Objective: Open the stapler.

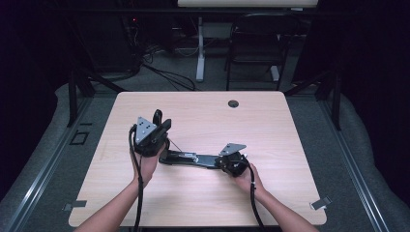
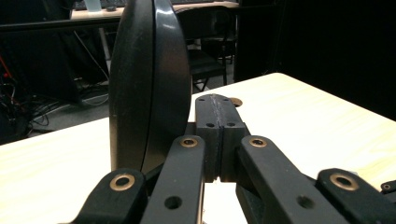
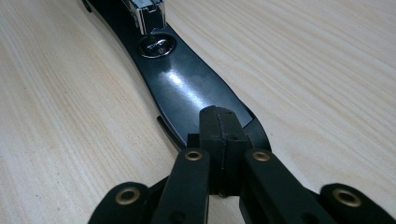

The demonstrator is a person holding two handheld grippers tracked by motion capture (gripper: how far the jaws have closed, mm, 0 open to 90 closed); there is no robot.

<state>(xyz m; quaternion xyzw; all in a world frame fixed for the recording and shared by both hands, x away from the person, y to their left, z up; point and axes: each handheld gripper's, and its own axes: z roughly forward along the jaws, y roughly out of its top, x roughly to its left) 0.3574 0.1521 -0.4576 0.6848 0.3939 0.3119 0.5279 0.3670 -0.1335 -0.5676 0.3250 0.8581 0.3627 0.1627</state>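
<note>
Lying opened flat at the table's (image 1: 290, 193) centre, the stapler (image 1: 191, 158) has its base pressed by the shut right gripper (image 3: 219, 122); the shut left gripper (image 2: 218, 109) perhaps props the raised lid (image 2: 149, 84).

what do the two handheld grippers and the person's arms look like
Both grippers, the left gripper and the right gripper, are black, each topped with a grey three-cornered plate and trailing a black cable toward the person. In the gripper views the jaws are flat black links with brass-ringed pivot holes. The forearms are bare, with no sleeves or gloves in view.
</note>
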